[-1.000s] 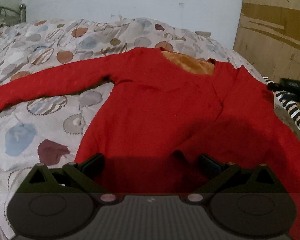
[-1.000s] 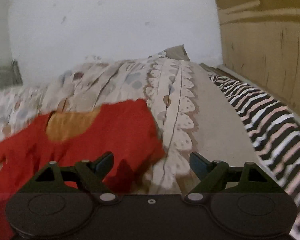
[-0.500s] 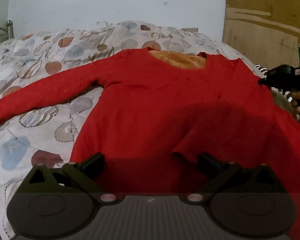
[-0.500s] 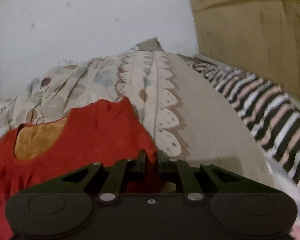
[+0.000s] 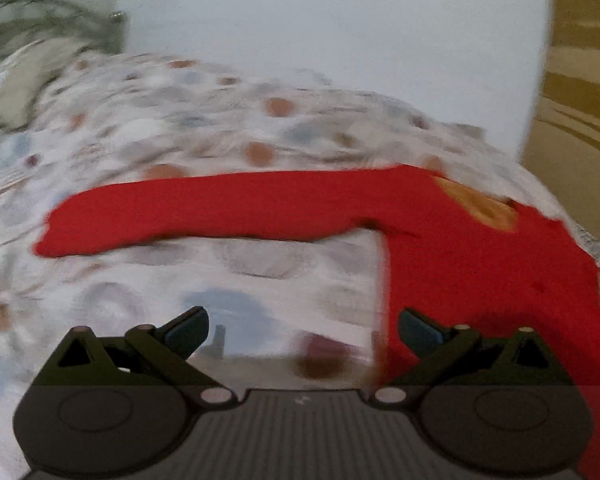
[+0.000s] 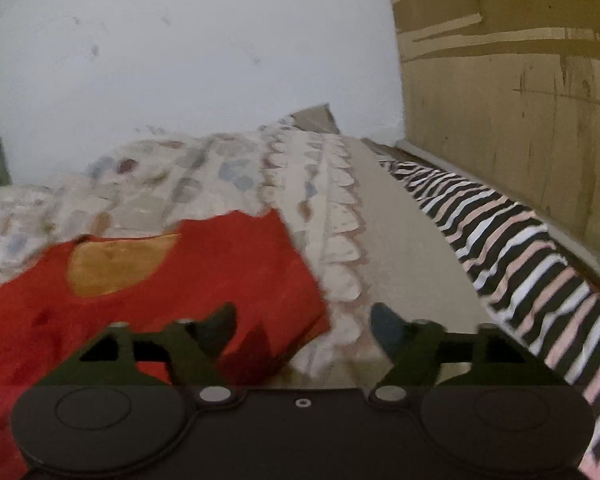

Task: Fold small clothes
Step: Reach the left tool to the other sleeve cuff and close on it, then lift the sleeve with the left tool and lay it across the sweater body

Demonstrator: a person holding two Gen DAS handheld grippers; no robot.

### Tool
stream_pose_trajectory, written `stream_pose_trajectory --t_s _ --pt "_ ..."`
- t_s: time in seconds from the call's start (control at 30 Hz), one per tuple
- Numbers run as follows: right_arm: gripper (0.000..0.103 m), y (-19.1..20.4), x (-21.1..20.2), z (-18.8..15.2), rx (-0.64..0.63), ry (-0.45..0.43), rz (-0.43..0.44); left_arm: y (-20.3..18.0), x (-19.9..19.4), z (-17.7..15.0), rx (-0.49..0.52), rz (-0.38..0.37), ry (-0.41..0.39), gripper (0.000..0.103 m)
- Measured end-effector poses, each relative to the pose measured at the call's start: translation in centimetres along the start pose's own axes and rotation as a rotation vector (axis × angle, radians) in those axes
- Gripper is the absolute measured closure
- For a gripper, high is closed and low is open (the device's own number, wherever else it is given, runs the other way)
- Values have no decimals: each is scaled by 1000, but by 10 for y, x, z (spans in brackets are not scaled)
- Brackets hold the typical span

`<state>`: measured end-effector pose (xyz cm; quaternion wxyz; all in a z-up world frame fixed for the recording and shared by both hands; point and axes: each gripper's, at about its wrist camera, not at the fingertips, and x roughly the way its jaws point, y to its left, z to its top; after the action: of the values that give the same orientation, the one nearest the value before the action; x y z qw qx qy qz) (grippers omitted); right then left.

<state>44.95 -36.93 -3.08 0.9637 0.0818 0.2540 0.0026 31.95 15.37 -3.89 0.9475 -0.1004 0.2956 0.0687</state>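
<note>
A red long-sleeved top [image 5: 472, 264] with an orange lining at the neck lies flat on the patterned quilt [image 5: 204, 132]. Its left sleeve [image 5: 204, 212] stretches out to the left. My left gripper [image 5: 302, 330] is open and empty, low over the quilt beside the top's left edge. In the right wrist view the top [image 6: 188, 280] shows its right shoulder, with the sleeve folded in. My right gripper [image 6: 302, 326] is open and empty, its left finger over the top's right edge.
A striped black, white and pink cloth [image 6: 512, 248] lies along the bed's right side beside a wooden panel [image 6: 520, 92]. A white wall [image 6: 188, 52] stands behind. A metal bed frame [image 5: 48, 12] shows at the far left.
My right gripper, shut on the top's right edge half a second ago, has opened and let it go. My left gripper has swung left, from over the top's body to its left side.
</note>
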Motion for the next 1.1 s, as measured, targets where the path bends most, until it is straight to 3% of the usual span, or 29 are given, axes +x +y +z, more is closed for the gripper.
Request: stream_pose_trajectory --t_s 0.1,0.27,0.4,0.5,0.67,0.73,0.8,0.83,0.87,0.9,1.0,1.1 --pt "2 15 -39 -18 10 -14 71 59 10 13 -110 69 57 0" --pt "1 56 -97 -51 -63 -12 152 145 21 18 -390 71 80 0" --pt "0 93 -134 -80 -150 -20 171 181 33 26 -475 57 4 0" --pt "0 119 -149 -99 -205 -18 178 200 47 32 -534 94 -39 0" --pt "0 142 -156 -113 -179 0 175 234 75 34 -668 159 -50 3" --pt "0 144 -152 -114 -160 38 187 247 81 30 -730 178 -64 14" --pt "0 146 -152 -115 -167 49 169 256 84 25 -789 224 -90 36" --pt "0 147 -151 -115 -168 53 160 259 84 23 -806 237 -93 40" --pt "0 148 -151 -115 -165 58 157 262 85 22 -824 233 -106 50" --pt "0 147 -151 -115 -159 62 160 265 86 21 -841 214 -122 67" --pt "0 148 -151 -116 -152 69 164 268 87 25 -862 188 -140 89" --pt "0 150 -151 -117 -162 67 168 265 81 33 -824 186 -172 95"
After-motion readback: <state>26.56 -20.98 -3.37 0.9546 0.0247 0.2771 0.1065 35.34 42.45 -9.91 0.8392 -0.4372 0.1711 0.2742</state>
